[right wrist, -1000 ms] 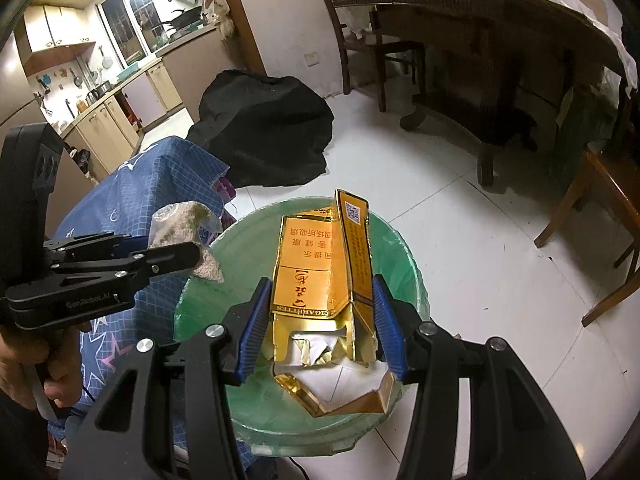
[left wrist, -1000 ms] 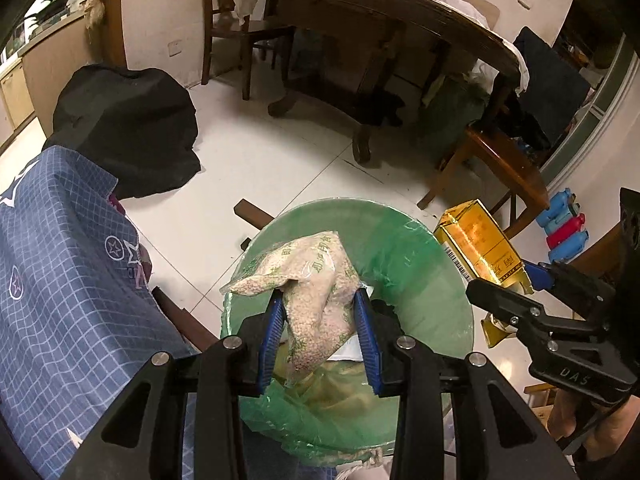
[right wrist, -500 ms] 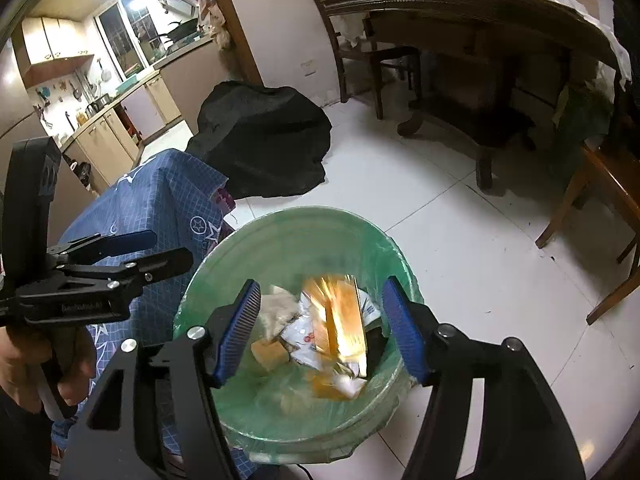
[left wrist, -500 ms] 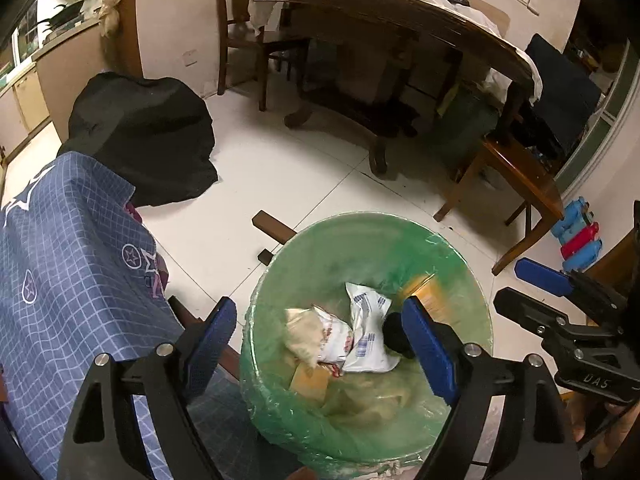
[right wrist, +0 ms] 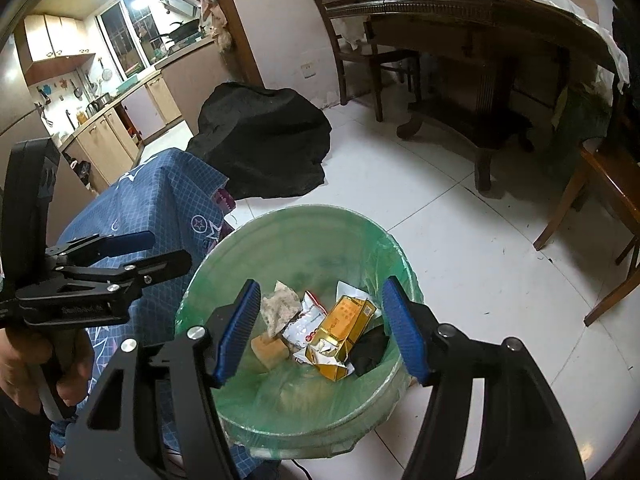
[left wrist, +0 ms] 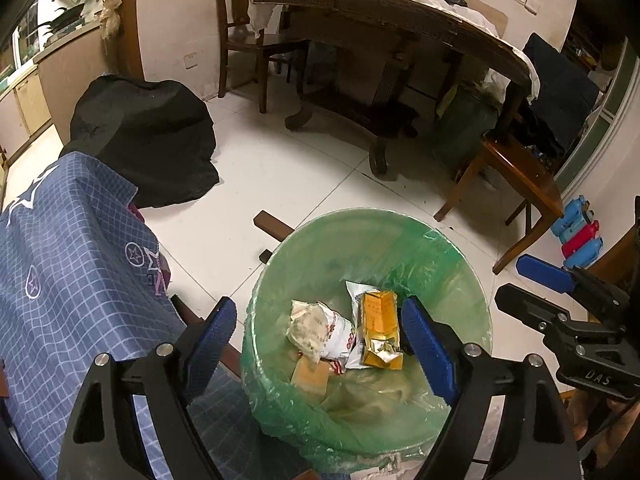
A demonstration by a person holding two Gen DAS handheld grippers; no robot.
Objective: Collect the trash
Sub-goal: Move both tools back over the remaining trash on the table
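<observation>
A trash bin lined with a green bag (left wrist: pixel 440 256) (right wrist: pixel 360 236) stands on the floor below both grippers. Inside lie a gold carton (left wrist: pixel 380 328) (right wrist: pixel 340 332), a beige crumpled bag (left wrist: pixel 308 320) (right wrist: pixel 280 308), a white wrapper (right wrist: pixel 308 324), a tan block (right wrist: pixel 268 348) and something black (right wrist: pixel 370 348). My left gripper (left wrist: pixel 320 340) is open and empty over the bin; it also shows at the left of the right wrist view (right wrist: pixel 160 248). My right gripper (right wrist: pixel 320 328) is open and empty over the bin; it also shows at the right of the left wrist view (left wrist: pixel 520 276).
A table under a blue checked cloth (left wrist: pixel 60 280) (right wrist: pixel 160 200) stands left of the bin. A black bag (left wrist: pixel 148 140) lies on the white tile floor. A dark wooden dining table (left wrist: pixel 380 20), chairs and a stool (left wrist: pixel 516 176) stand beyond.
Both grippers opened. The beige bag dropped from the left one and the gold carton from the right one; both now lie in the bin.
</observation>
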